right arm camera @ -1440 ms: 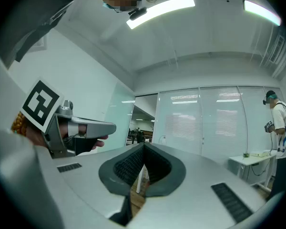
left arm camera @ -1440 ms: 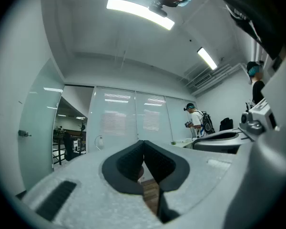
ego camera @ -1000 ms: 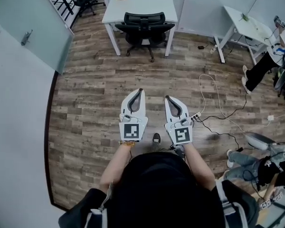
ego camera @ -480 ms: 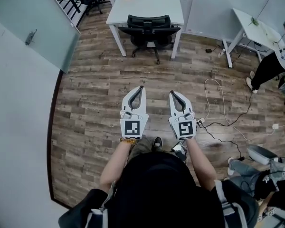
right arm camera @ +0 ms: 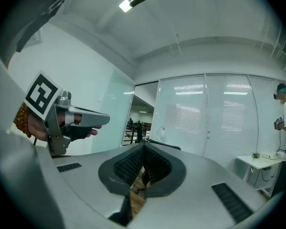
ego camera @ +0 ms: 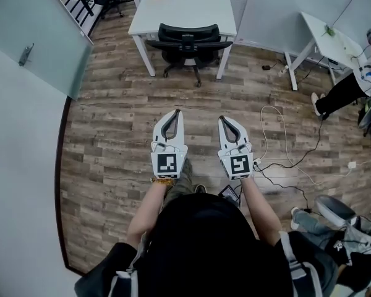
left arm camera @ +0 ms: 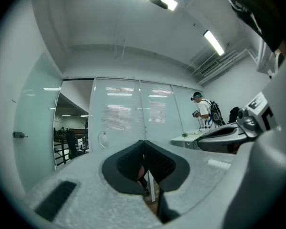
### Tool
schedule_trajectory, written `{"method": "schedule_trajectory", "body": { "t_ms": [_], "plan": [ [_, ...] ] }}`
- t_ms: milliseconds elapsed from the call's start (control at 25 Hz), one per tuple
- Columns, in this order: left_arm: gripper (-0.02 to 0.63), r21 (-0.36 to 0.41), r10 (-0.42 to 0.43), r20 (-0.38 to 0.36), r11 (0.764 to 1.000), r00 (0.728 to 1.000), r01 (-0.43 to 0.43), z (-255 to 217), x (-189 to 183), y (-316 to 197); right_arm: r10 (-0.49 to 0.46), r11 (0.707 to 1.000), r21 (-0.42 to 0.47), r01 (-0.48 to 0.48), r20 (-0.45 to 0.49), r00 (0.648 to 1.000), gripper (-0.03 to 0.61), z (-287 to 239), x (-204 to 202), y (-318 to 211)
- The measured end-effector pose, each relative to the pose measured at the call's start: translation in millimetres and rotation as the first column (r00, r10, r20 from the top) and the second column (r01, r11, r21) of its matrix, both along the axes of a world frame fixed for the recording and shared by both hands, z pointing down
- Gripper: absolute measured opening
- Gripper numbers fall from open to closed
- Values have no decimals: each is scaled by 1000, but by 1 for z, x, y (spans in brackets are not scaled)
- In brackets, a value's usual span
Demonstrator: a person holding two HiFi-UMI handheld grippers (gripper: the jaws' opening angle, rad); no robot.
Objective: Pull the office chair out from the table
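A black office chair (ego camera: pixel 187 42) stands tucked under a white table (ego camera: pixel 184 11) at the far wall in the head view. My left gripper (ego camera: pixel 176 112) and right gripper (ego camera: pixel 222 119) are held side by side at mid-floor, well short of the chair. Both point toward it, shut and with nothing between the jaws. In the left gripper view the left gripper (left arm camera: pixel 143 142) has its tips touching, and a white table leg (left arm camera: pixel 152 194) shows through the gap below. In the right gripper view the right gripper (right arm camera: pixel 143 146) is likewise shut, with the chair's back (right arm camera: pixel 164 144) just past it.
A glass partition with a door handle (ego camera: pixel 26 54) runs along the left. A second white table (ego camera: pixel 334 39) stands at the right. White and black cables (ego camera: pixel 278 141) with a power strip lie on the wood floor right of my grippers. People stand and sit at the right edge.
Both grippers have moved forward across the floor toward the table and chair, staying shut. The cables and power strip now lie further back beside me.
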State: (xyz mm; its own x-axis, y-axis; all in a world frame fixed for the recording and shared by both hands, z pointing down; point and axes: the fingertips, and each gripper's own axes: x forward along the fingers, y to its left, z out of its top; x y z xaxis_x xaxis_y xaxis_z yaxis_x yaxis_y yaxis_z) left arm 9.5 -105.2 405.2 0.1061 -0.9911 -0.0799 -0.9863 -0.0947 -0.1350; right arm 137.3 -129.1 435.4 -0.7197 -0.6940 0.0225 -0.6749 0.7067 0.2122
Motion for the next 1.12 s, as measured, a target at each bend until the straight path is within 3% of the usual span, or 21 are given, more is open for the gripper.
{"method": "schedule_trajectory", "body": {
  "t_ms": [240, 520, 880, 1000, 1120],
  "plan": [
    [17, -22, 13, -17, 1000, 1000, -13, 3, -44, -65, 52, 999, -7, -52, -23, 998, 6, -6, -32, -64],
    [17, -1, 71, 45, 997, 996, -71, 5, -99, -141, 82, 997, -1, -82, -91, 993, 6, -4, -79, -140],
    [17, -33, 64, 101, 998, 993, -61, 26, -183, -208, 126, 992, 13, -126, -168, 978, 6, 12, -121, -214],
    [17, -63, 91, 166, 995, 982, -81, 40, -191, -230, 103, 995, 23, -100, -244, 964, 6, 28, -124, -235],
    [18, -106, 137, 275, 988, 952, -112, 63, -192, -253, 74, 997, 33, -67, -328, 942, 6, 44, -124, -263]
  ]
}}
